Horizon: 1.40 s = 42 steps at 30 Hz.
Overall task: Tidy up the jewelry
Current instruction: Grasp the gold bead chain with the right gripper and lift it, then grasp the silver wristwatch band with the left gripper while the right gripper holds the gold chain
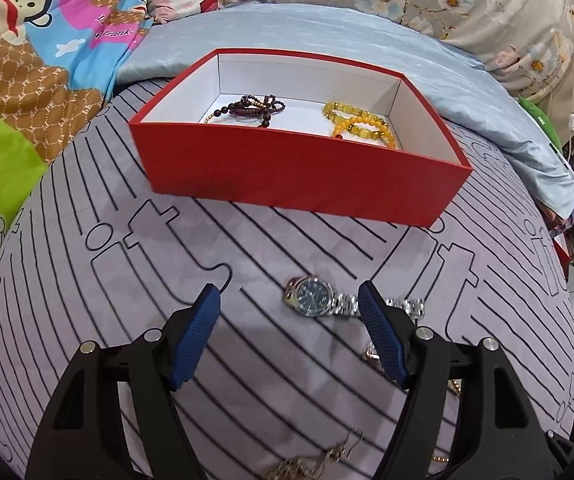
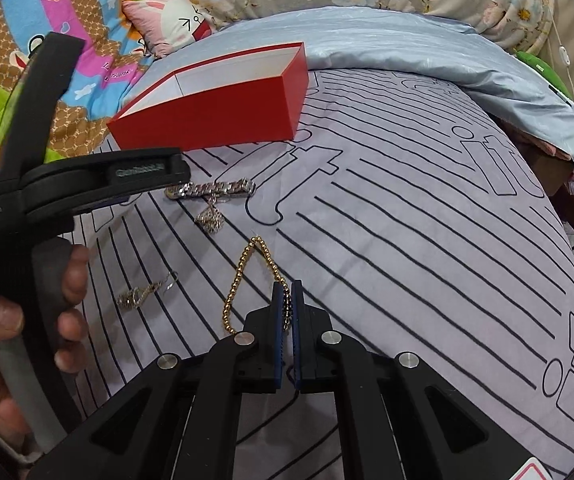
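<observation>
A red box point(image 1: 299, 168) with a white inside stands on the bed, holding a dark bead bracelet point(image 1: 257, 106) and a yellow bead bracelet point(image 1: 357, 122). My left gripper point(image 1: 289, 300) hangs open just over a silver watch point(image 1: 313, 300); its right finger covers part of the band. In the right wrist view my right gripper point(image 2: 285, 292) is shut on a gold bead chain point(image 2: 233, 280) that lies on the sheet. The watch band point(image 2: 215, 189), a silver pendant point(image 2: 209, 220) and a silver earring point(image 2: 143, 294) lie to its left, beyond them the red box point(image 2: 223, 118).
The bed has a grey sheet with black lines point(image 2: 407, 220). A pale blue quilt point(image 1: 427, 64) and patterned pillows point(image 1: 39, 40) lie behind the box. A hand point(image 2: 27, 320) holds the left gripper's handle at the left of the right wrist view. The bed edge drops at the right.
</observation>
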### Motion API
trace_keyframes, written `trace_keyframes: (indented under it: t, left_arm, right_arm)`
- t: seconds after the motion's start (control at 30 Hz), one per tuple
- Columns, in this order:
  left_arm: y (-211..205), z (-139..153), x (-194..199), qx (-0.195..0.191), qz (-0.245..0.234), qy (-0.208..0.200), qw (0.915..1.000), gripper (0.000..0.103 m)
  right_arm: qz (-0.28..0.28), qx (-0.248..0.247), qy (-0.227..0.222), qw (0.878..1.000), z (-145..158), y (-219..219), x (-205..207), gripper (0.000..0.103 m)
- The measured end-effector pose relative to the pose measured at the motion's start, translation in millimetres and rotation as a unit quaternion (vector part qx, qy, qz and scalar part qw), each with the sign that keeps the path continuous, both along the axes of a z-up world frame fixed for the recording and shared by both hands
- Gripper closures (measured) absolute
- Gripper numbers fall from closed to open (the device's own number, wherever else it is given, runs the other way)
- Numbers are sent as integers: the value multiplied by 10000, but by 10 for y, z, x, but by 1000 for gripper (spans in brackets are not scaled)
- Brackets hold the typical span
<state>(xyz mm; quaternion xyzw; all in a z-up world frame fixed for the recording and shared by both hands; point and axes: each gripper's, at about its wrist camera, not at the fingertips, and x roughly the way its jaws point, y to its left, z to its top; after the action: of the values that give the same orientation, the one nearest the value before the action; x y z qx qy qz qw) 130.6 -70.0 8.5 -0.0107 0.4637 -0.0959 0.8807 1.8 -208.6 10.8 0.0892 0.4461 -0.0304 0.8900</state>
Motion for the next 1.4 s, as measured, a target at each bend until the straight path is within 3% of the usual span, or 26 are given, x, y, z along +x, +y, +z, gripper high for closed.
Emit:
trace_keyframes:
  t: [0.17,0.5,0.6,0.77,0.93,1.07,1.3,1.4]
  left_arm:
    - [-26,-114,112,172,58,200,9996,35]
    - [25,-134,-66,234,-153,174,9995,34]
    - [6,-145,-140,409,-209,136,9989,35]
    - [21,-64,-132,-16,-208,192,9996,35]
    - [-56,-72,-87,56,-277,172,9995,35]
    - [9,-68,-6,-122,-198,213,9995,35]
    - [-62,-81,147,-290,-628,197,9974,35]
    - [-131,-108,119,-105,-798,170,9966,37]
  right_arm:
    - [-70,1,-95,9999,77,-76,185,100]
    - [-196,117,-148,9996,142,-180,425,100]
    - [-208,132,-150,9996,141,-180,429,100]
    - [-251,152,-176,9994,158,-211,417,100]
    - [-296,182,-207,9992,177,-262,397,100]
    - [-331,208,-208,9990,173,-298,388,100]
    - [-349,248,-169,9989,144,-327,388,100]
    - [-345,246,-171,9990,144,-328,388,100]
